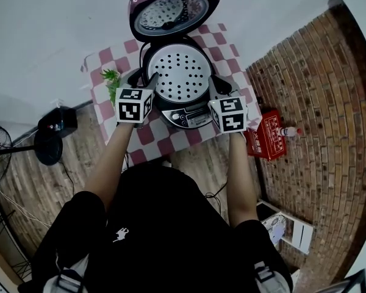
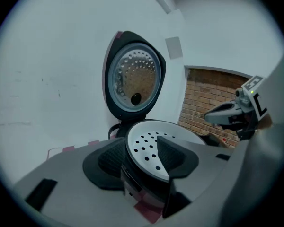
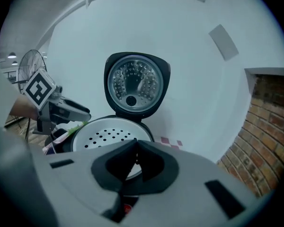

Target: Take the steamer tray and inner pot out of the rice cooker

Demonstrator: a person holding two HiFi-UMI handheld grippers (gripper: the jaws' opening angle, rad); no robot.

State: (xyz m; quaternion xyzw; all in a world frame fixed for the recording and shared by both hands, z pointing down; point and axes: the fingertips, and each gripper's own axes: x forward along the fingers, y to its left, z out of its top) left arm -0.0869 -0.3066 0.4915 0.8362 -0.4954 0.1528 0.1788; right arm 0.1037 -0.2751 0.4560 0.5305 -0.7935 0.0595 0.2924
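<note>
1. Left hand-held gripper [image 2: 142, 154]: jaws stand apart. The left rim of the steamer tray [image 1: 182, 75] passes between them. One pad is outside the rice cooker [image 1: 189, 118] and the other is over the tray's perforated floor. Neither pad presses on the rim.
2. Right hand-held gripper [image 3: 136, 149]: jaws are closed together and hold nothing. It sits at the front right of the rice cooker, just beside the body.
3. Steamer tray: seated in the mouth of the rice cooker. It covers the opening, so the inner pot cannot be seen.
4. Lid [image 1: 171, 8]: swung open and standing upright behind the tray.
5. Surroundings:
   - The rice cooker stands on a bench covered by a pink-and-white checked cloth [image 1: 140, 134].
   - A green plant [image 1: 111, 81] stands on the cloth, just beside the left hand-held gripper.
   - A fan [image 1: 0, 144] stands on the floor at the left.
   - A red box [image 1: 267, 136] with a small bottle [image 1: 290, 131] lies at the right, near the brick wall [image 1: 317, 72].
6. View differences:
   - Only the head view shows the control panel, the red box and the person's forearms.
   - The left gripper view shows the right hand-held gripper against the brick wall.
   - The right gripper view shows the left hand-held gripper at the tray's far side, with the fan behind it.
</note>
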